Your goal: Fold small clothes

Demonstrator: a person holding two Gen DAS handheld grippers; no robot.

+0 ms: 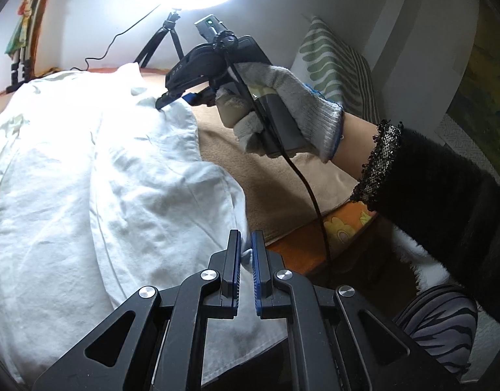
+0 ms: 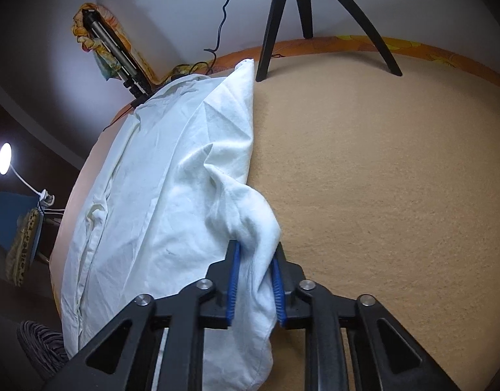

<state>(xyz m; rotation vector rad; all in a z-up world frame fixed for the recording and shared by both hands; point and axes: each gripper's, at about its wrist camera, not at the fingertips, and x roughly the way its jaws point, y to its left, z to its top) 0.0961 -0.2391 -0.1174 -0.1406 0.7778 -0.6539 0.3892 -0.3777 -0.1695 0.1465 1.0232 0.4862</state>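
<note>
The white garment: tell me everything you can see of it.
The white garment is thin, wrinkled cloth that looks like cotton, with visible seams, lying spread on the tan blanket. One long side is folded over onto itself. The right gripper is shut on a bunched bit of its edge, lifting it slightly. The left gripper is nearly closed at its near edge; grip uncertain.

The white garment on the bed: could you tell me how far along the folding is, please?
One lengthwise fold of the white garment looks laid. In hand: the right tongs pinch its far edge, the left tongs its near edge. Left: carrying that edge across the beige blanket side and finishing.
</note>
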